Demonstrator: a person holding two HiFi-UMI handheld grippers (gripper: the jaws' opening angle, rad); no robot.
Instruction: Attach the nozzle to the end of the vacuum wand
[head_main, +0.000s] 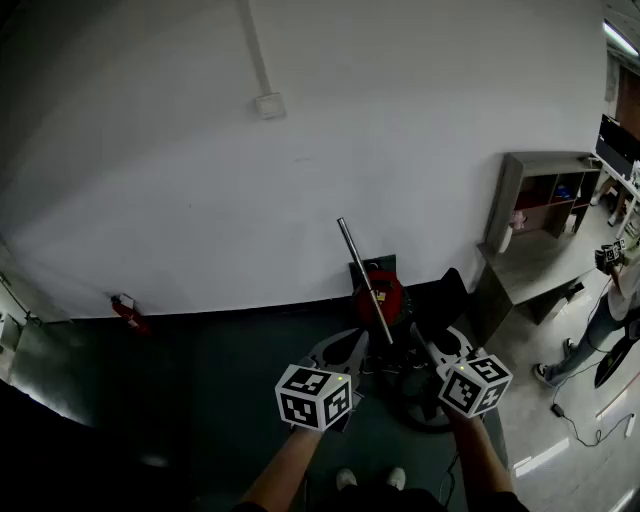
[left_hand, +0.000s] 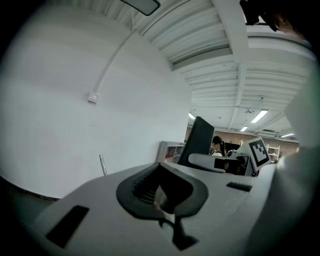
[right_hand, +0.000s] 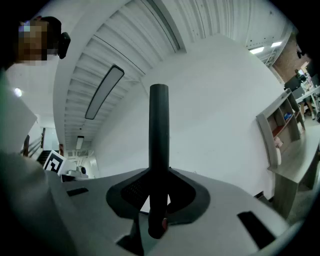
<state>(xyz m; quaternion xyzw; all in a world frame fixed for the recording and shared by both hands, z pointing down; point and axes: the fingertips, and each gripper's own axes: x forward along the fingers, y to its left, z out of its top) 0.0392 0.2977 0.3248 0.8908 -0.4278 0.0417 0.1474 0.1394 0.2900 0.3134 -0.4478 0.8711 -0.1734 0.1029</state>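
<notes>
My right tongs are clamped on an upright dark tube, the nozzle as I judge it, my left tongs are closed on nothing, and the metal wand leans up and away just ahead between them, nearer the right pair.

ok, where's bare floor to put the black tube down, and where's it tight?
Free: the dark green floor between the small red object by the white wall and the red vacuum canister. Tight: around the canister with its slanted metal wand; further right, the grey shelf unit and a person.
</notes>
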